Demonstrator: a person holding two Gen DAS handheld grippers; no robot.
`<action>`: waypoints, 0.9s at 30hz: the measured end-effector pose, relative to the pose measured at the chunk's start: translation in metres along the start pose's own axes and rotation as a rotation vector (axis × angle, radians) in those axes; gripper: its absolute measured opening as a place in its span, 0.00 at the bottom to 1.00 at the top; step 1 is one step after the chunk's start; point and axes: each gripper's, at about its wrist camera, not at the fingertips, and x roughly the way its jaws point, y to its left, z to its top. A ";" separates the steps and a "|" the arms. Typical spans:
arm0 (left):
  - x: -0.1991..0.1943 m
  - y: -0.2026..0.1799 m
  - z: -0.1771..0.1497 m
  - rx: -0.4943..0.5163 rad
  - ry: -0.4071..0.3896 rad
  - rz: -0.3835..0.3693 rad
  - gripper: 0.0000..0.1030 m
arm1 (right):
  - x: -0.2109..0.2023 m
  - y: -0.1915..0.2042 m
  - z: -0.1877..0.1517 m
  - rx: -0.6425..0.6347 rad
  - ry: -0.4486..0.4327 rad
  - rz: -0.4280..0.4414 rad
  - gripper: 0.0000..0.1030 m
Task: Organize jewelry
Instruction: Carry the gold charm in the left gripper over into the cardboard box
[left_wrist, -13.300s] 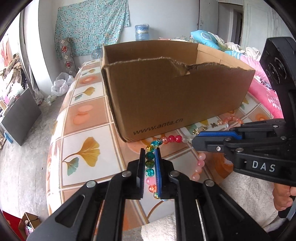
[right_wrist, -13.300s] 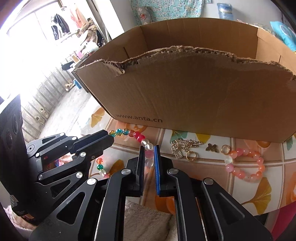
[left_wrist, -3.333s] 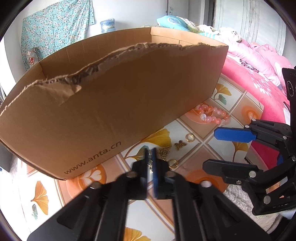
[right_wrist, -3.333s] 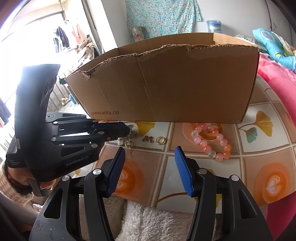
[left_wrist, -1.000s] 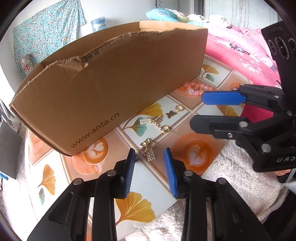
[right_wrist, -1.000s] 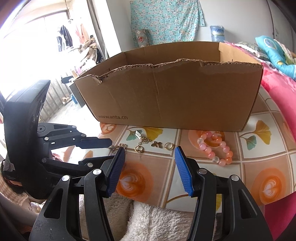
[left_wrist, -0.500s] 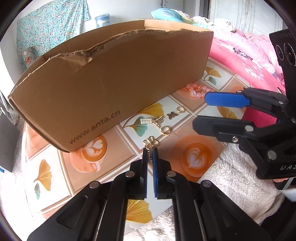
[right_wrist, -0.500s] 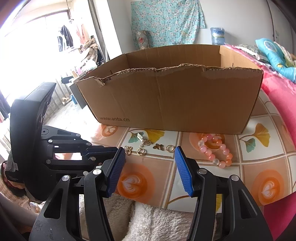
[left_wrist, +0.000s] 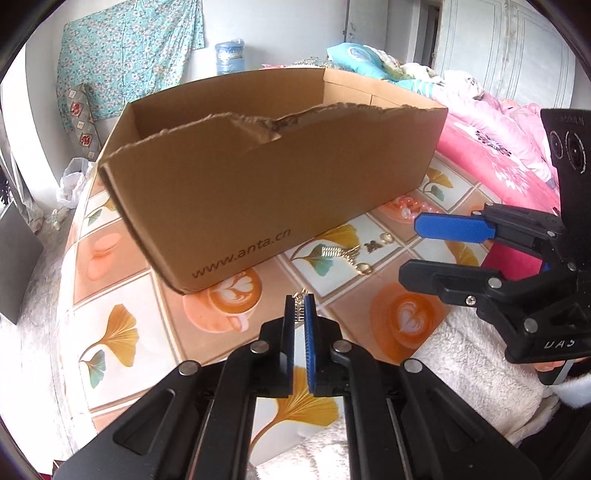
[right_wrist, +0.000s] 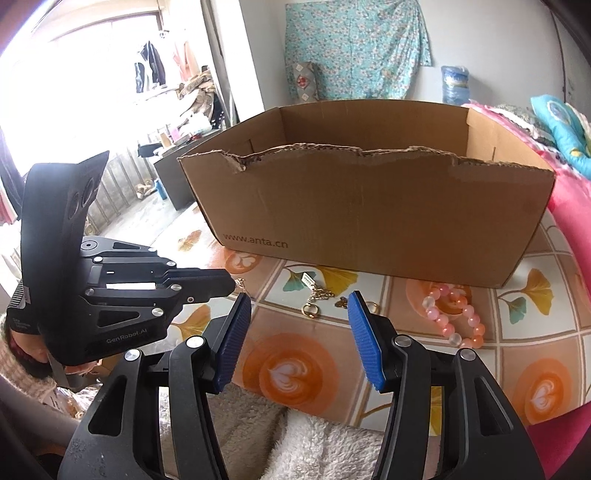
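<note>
My left claw was clenched on a small gold charm, which poked out between the tips, raised above the desk in front of the cardboard box. From the right wrist view the same claw reached in from the left, level with the box's lower front edge, with a bit of gold at its tip.

My right claw was released, its 2 blue pads spread wide and holding nothing, hovering low over the near edge of the desk.

Loose pieces lay on the desk just in front of the box: a gold chain with a small tag, a gold ring, a small butterfly-shaped piece, another ring partly hidden behind my right pad, and a pink bead bracelet well off to the right. The box, torn along its front rim and printed "www.anta.cn", stood open; I couldn't see its floor. A white fleece hung over the desk's near edge.
</note>
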 end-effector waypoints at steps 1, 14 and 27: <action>0.000 0.002 -0.001 -0.003 0.003 0.006 0.04 | 0.003 0.003 0.002 -0.013 0.002 0.008 0.48; -0.010 0.033 -0.014 -0.088 -0.016 -0.002 0.04 | 0.046 0.030 0.013 -0.126 0.080 0.043 0.35; -0.008 0.040 -0.018 -0.091 -0.024 -0.006 0.04 | 0.073 0.038 0.019 -0.248 0.143 0.011 0.22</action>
